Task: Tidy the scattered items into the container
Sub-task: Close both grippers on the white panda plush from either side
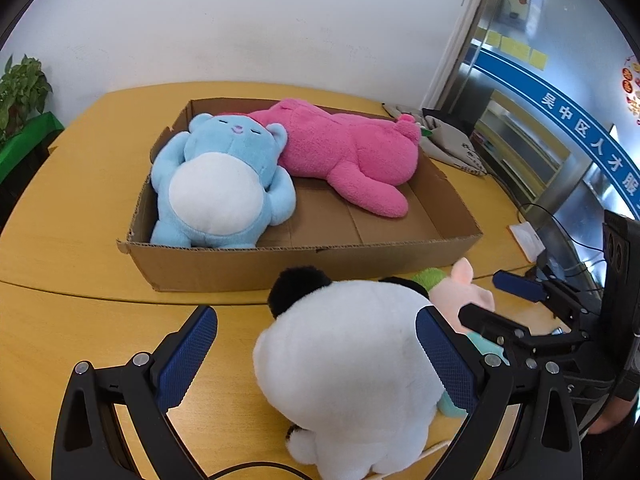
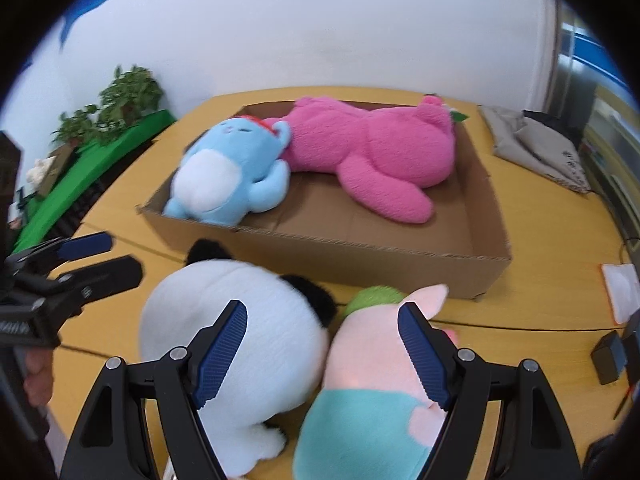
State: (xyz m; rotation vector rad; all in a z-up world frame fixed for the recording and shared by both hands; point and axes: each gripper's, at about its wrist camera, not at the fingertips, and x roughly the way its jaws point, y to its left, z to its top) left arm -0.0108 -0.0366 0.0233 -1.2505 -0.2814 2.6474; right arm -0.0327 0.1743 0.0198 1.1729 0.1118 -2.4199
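A shallow cardboard box (image 1: 280,266) (image 2: 360,252) on the yellow table holds a blue bear plush (image 1: 218,184) (image 2: 232,176) and a pink plush (image 1: 352,152) (image 2: 380,152). In front of the box lie a white panda plush (image 1: 352,360) (image 2: 240,320) and a pink pig plush in teal clothes (image 1: 464,292) (image 2: 368,380). My left gripper (image 1: 316,356) is open, its right finger against the panda. My right gripper (image 2: 320,352) is open above the gap between panda and pig; it also shows in the left wrist view (image 1: 500,300).
A grey cloth bag (image 1: 448,140) (image 2: 540,148) lies at the table's back right. Potted plants (image 2: 120,96) on a green shelf stand left. A white paper (image 2: 622,288) and black devices with cables (image 2: 608,356) sit at the right edge.
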